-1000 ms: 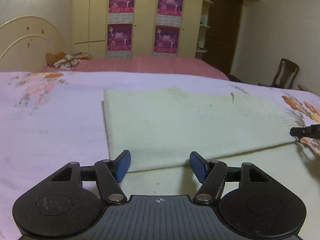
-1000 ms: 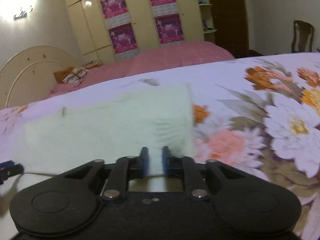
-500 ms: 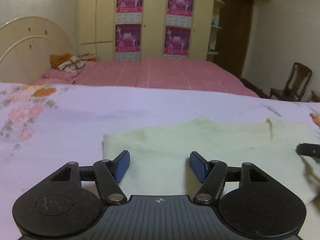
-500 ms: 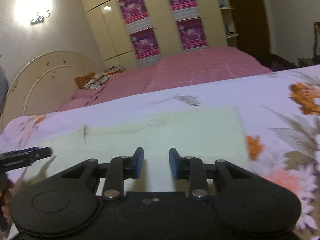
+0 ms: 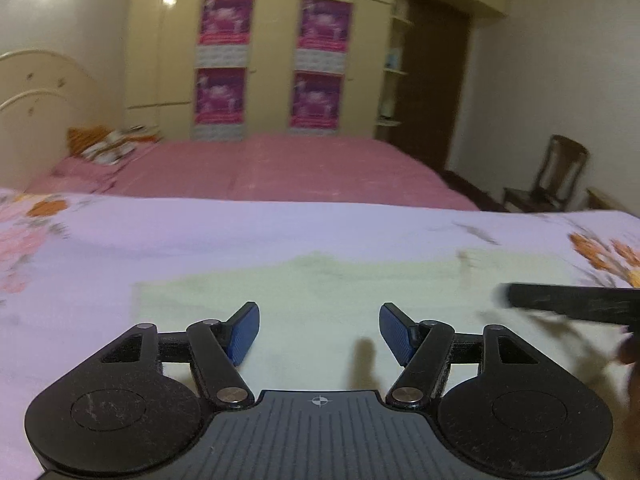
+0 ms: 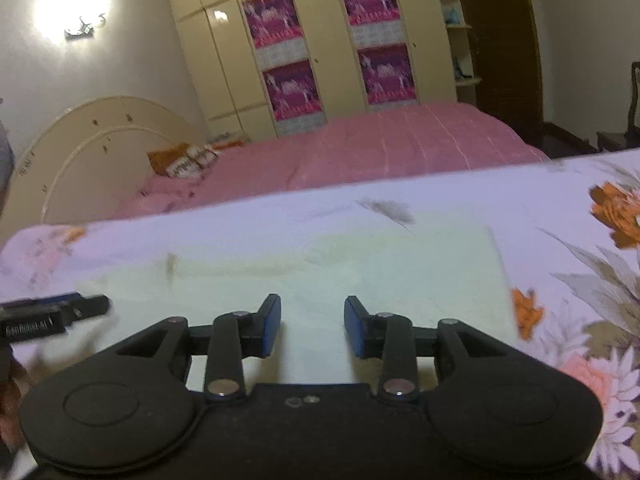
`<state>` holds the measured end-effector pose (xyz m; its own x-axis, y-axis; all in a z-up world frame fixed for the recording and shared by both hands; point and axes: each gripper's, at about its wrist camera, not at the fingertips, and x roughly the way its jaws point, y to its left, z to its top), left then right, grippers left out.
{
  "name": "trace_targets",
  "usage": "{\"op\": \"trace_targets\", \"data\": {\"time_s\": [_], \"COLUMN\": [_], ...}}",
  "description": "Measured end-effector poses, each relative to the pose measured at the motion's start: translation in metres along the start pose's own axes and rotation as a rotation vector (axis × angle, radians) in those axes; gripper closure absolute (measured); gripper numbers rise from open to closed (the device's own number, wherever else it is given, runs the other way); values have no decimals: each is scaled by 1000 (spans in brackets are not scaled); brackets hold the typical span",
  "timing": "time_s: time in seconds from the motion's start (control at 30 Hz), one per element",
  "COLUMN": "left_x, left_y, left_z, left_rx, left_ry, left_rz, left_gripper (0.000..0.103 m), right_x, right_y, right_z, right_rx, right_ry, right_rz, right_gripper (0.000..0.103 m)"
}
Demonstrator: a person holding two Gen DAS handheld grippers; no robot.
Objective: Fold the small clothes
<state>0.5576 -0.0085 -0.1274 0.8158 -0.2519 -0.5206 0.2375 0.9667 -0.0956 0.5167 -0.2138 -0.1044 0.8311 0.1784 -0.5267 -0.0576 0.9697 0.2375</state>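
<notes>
Blue pads are seen on both grippers, nearest the cameras. The left gripper (image 5: 319,330) is held released, its jaws wide apart with nothing between them, above the near part of the cloth (image 5: 320,292). The right gripper (image 6: 312,326) is likewise released and holds nothing. The pale yellow-green cloth (image 6: 340,272) is laid flat as a wide rectangle on the floral bedsheet (image 5: 80,248), under and ahead of both grippers. In the left wrist view the other gripper's black finger is seen at the right edge, above the cloth's right end; in the right wrist view the left one is seen at the left edge, with white lettering on it too blurred to be read. Beyond the sheet, a pink bed (image 5: 280,168) with a cream headboard (image 6: 100,152) is seen. Farthest off, four magenta posters (image 5: 224,18) are fixed to cream wardrobe doors; their print cannot be read. A wooden chair (image 5: 560,176) is placed by the right wall.
</notes>
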Motion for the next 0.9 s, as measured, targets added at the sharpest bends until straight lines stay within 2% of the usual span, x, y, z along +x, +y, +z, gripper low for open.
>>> {"op": "trace_targets", "data": {"time_s": [0.07, 0.2, 0.4, 0.53, 0.6, 0.7, 0.83, 0.9], "left_x": [7, 3, -19, -29, -34, -45, -53, -55], "left_y": [-11, -11, 24, 30, 23, 10, -4, -8], "left_z": [-6, -17, -27, -33, -32, -34, -45, -52], "left_rx": [-5, 27, 9, -31, -33, -25, 12, 23], "left_ry": [31, 39, 38, 39, 31, 17, 31, 39], "left_rz": [-8, 30, 113, 144, 144, 104, 102, 113], "left_gripper": [37, 37, 37, 37, 37, 37, 37, 37], "right_x": [9, 10, -20, -34, -37, -48, -66, -71], "right_y": [12, 18, -43, -71, -70, -59, -47, -43], "right_z": [-2, -11, -10, -13, -13, -14, -29, -36], "right_rx": [-1, -49, 54, 88, 87, 75, 12, -22], "right_ry": [30, 55, 12, 3, 1, -20, -7, -5], "right_rz": [38, 35, -97, -126, -124, -114, -106, -134], "right_gripper": [68, 67, 69, 71, 71, 65, 64, 64]}}
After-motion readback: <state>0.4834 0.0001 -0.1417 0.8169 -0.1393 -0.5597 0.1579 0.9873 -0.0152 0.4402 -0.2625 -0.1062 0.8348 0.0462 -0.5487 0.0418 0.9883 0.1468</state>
